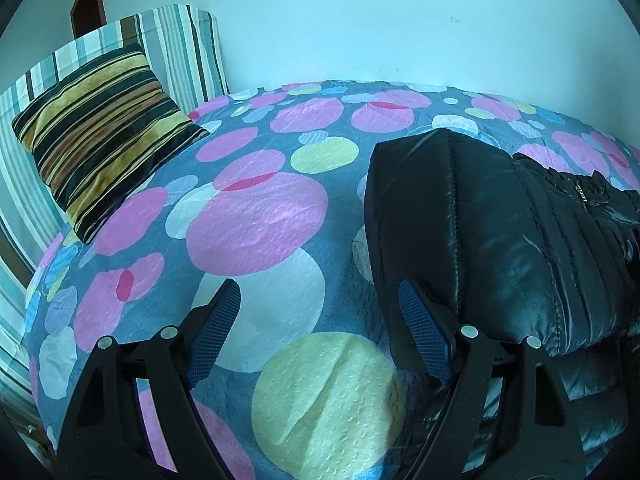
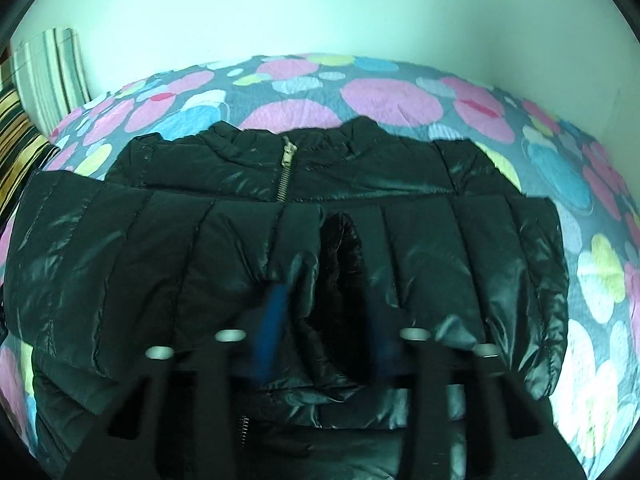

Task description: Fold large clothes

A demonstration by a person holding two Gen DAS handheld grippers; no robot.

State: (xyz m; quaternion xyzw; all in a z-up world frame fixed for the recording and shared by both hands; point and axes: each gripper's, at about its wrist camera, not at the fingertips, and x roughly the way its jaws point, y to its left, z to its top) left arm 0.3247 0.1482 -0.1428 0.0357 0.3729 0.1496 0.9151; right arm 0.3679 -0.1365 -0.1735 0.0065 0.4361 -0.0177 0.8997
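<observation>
Black puffer jacket (image 2: 280, 248) lies on the bed (image 1: 256, 216), zipped front up, lower part already doubled up over the chest so collar and zipper top show beyond the fold; fold looks largely done, perhaps one more fold or smoothing left. Left hand-held gripper (image 1: 320, 320) wide and empty, beside the jacket's edge; right hand-held gripper (image 2: 328, 320) blurred over the fold, apparently apart, holding nothing visible.

Glossy quilted black puffer jacket (image 2: 248, 256) with metal zipper (image 2: 285, 172). Matt, pebbled cloth bedspread (image 1: 256, 216). Velvety striped cushion (image 1: 100, 132). Matt black plastic left gripper (image 1: 320, 300), blue ribbed pads (image 1: 424, 332).
</observation>
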